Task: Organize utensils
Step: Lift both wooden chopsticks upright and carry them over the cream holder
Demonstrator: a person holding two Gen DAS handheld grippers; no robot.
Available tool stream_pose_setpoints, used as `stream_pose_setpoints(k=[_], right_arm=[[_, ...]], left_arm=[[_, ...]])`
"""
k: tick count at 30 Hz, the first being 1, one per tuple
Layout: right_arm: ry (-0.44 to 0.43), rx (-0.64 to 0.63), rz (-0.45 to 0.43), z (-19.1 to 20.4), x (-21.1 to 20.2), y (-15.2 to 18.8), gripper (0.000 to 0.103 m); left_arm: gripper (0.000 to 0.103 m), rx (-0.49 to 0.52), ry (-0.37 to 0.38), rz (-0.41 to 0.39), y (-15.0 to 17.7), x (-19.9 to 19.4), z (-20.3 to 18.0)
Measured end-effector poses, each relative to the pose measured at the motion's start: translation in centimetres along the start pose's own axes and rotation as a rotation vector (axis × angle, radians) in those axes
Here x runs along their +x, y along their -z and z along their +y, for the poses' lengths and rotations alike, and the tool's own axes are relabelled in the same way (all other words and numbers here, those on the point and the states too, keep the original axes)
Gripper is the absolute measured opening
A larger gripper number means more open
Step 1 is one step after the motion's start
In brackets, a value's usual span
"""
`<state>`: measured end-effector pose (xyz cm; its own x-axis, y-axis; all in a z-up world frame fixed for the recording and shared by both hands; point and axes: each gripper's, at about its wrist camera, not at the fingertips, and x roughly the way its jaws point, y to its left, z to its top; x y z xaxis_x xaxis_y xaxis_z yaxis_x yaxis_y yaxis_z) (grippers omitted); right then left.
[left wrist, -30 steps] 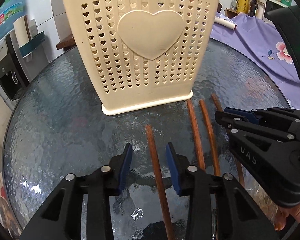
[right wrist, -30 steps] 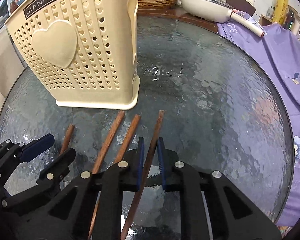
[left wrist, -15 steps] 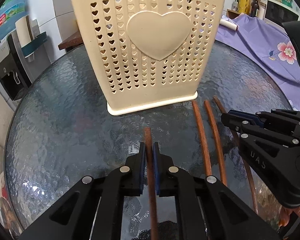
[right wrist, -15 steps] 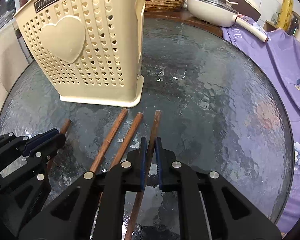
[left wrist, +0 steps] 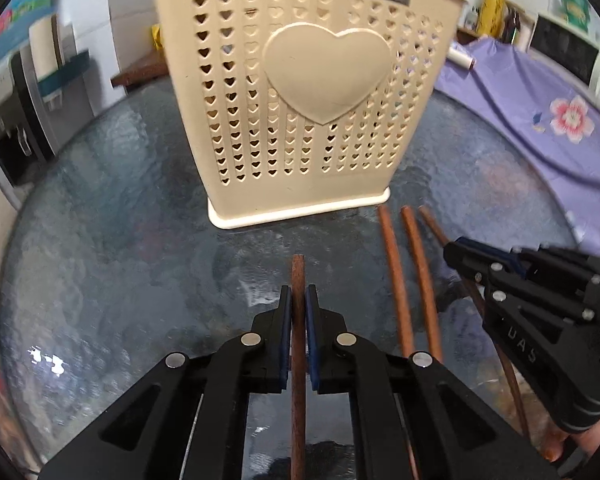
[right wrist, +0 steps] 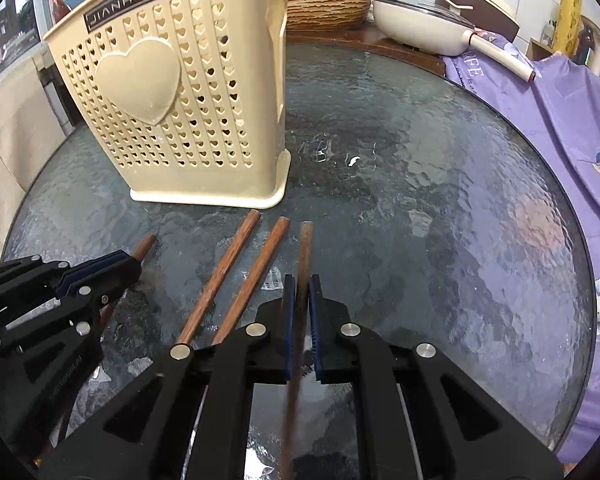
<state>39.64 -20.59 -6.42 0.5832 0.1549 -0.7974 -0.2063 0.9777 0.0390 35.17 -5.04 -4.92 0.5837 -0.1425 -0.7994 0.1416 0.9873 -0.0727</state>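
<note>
Several brown wooden chopsticks lie on a round dark glass table [left wrist: 100,248] in front of a cream perforated utensil basket [left wrist: 300,92] with a heart on its side. My left gripper [left wrist: 298,294] is shut on the leftmost chopstick [left wrist: 298,272], whose tip pokes out past the blue pads. My right gripper [right wrist: 301,284] is shut on the rightmost chopstick [right wrist: 305,248]. Two more chopsticks [right wrist: 228,272] lie side by side on the glass between the two grippers. The basket [right wrist: 172,92] stands upright just beyond the chopstick tips.
A purple flowered cloth [right wrist: 572,120] drapes the table's right side. A cream lidded pan [right wrist: 420,20] and a woven basket [right wrist: 328,4] sit on a wooden counter behind the table. An appliance stands off the table's left edge [left wrist: 16,132].
The left gripper's jaws closed onto the leftmost chopstick. The right gripper tightened on the rightmost chopstick. Both views shifted slightly, so the basket sits a little lower in frame.
</note>
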Motion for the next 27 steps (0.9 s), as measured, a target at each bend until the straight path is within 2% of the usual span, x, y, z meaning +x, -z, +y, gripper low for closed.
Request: stream_pose_setpoints(k=[8, 16, 27], right_arm=[[-0.065, 0.039, -0.092, -1.2, -3.7, -0.1, 0.007], [-0.178, 0.08, -0.183, -2.4, -8.3, -0.6, 0.007], [-0.247, 0.028, -0.357, -2.3, -18.3, 0.7, 0.007]], left_arm=[[0.007, -0.015, 0.059, -0.083, -0.4, -3.5, 0.2], [0.007, 0.0, 0.105, -0.182, -1.1, -8.1, -0.6], [0.007, 0.017, 0.225, -0.313, -0.4, -16.3, -0.5]])
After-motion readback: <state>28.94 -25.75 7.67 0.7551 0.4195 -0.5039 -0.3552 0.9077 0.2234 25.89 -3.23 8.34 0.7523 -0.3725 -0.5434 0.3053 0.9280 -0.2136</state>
